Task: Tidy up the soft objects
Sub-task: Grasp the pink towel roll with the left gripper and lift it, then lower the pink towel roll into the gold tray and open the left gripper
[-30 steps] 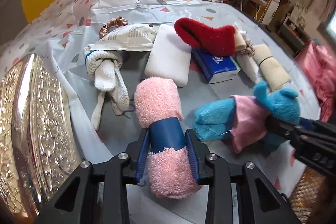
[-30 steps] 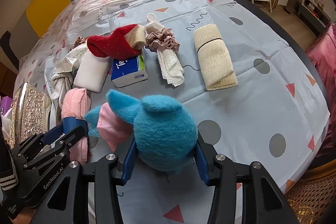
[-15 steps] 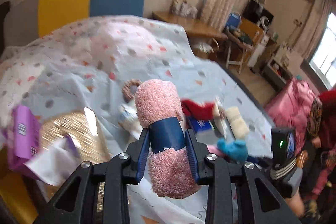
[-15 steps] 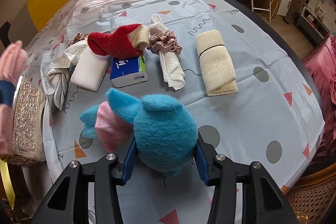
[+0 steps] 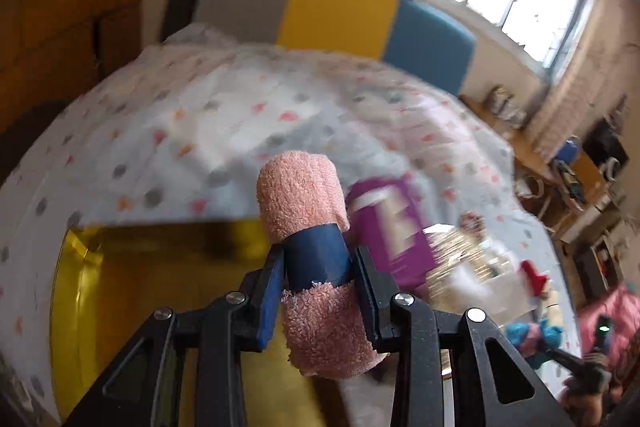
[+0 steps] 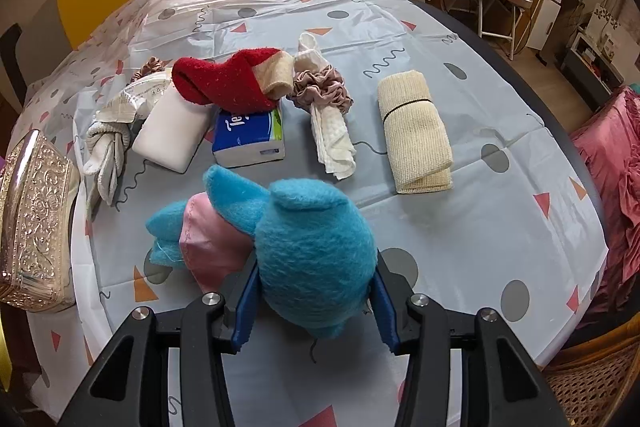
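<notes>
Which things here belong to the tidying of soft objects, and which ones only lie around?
Part of the job:
- pink rolled towel, in the left claw
- blue plush toy, in the right claw
- red sock
- beige rolled cloth
- scrunchie

Just lying about:
- tissue pack
- purple box
- embossed metal box

Banded pink towel roll (image 5: 308, 211), blue plush (image 6: 316, 259)
</notes>
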A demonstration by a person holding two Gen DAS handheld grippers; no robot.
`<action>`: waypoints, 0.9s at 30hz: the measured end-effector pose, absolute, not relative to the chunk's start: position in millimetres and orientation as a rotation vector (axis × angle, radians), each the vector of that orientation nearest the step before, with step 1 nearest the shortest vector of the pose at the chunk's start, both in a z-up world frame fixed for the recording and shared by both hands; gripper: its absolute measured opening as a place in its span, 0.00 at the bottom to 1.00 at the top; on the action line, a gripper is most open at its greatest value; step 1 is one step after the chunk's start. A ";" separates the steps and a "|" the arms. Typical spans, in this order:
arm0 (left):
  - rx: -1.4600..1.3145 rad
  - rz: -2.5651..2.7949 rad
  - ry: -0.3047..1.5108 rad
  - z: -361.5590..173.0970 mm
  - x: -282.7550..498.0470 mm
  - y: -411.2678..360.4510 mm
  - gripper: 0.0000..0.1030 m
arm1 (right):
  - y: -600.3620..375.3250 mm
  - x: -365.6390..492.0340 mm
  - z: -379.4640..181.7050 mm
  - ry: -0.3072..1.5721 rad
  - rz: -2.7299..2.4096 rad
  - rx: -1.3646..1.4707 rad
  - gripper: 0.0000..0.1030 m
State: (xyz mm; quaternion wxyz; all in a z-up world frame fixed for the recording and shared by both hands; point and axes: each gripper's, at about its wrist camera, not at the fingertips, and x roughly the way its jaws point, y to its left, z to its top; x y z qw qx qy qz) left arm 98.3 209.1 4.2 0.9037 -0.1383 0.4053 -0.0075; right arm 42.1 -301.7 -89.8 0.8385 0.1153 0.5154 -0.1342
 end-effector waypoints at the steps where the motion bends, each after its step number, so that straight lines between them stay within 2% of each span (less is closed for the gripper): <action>1: -0.298 0.007 0.869 -11.0 94.9 216.7 0.34 | -300.7 42.2 -89.8 1.089 -0.286 0.240 0.48; 4: -0.320 0.046 0.956 -49.8 99.2 228.8 0.34 | -297.3 42.0 -89.8 1.083 -0.292 0.217 0.48; 9: -0.318 0.053 1.000 -75.7 124.4 230.9 0.40 | -292.9 43.4 -90.1 1.079 -0.294 0.179 0.47; 11: -0.343 0.033 0.978 -74.4 128.2 230.7 0.52 | -291.8 44.2 -90.9 1.078 -0.298 0.170 0.47; 12: -0.352 0.042 0.964 -72.8 128.2 231.5 0.63 | -291.3 44.7 -91.1 1.078 -0.298 0.164 0.47; 13: -0.358 0.061 0.949 -70.4 126.8 232.8 0.68 | -290.7 44.8 -91.3 1.077 -0.300 0.160 0.47; 20: -0.348 0.083 0.914 -58.2 92.5 233.2 0.70 | -285.4 48.4 -88.1 1.051 -0.292 0.133 0.40; 27: -0.302 0.103 0.895 -59.2 45.6 227.4 0.72 | -285.9 46.0 -77.7 0.997 -0.285 0.152 0.38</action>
